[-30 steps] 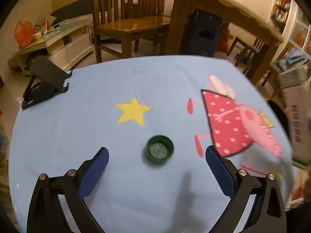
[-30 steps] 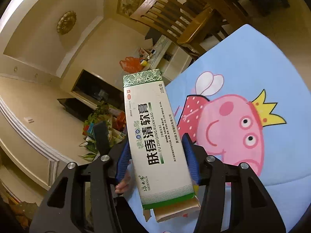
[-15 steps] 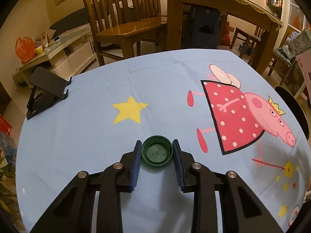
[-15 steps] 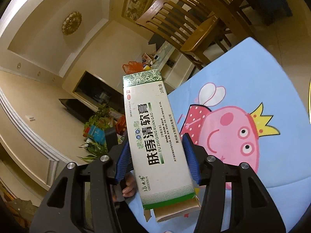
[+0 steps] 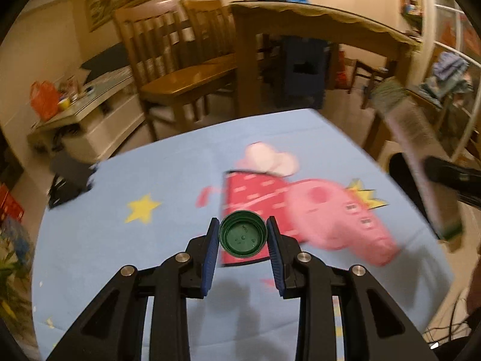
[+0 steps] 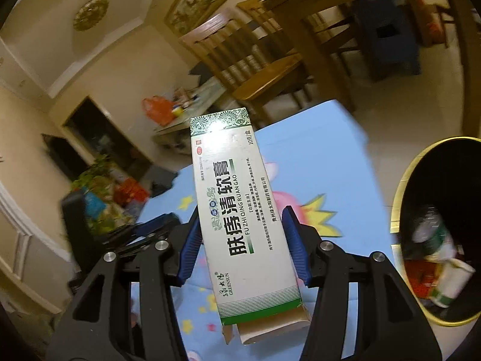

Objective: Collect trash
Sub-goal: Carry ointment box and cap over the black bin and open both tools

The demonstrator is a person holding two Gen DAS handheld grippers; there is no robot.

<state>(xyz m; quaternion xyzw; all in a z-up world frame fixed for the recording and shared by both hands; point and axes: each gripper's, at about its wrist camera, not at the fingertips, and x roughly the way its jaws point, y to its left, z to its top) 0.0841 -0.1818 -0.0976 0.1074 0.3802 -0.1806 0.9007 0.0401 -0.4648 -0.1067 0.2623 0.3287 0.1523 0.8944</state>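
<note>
Though tablecloth [image 5: 168, 258] blurs, left tongs [image 5: 243, 234] clamp cap [image 5: 243, 238].

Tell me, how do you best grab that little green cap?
Grip the cap by its round side wall, one finger on each opposite side, coming in low and level. It is short and shows its open side, so the rim is the only part that gives purchase. The left gripper holds it this way now, pads flanking the wall.

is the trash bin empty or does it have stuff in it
Not empty: the black bin already holds a crumpled bottle and a paper cup.
</note>
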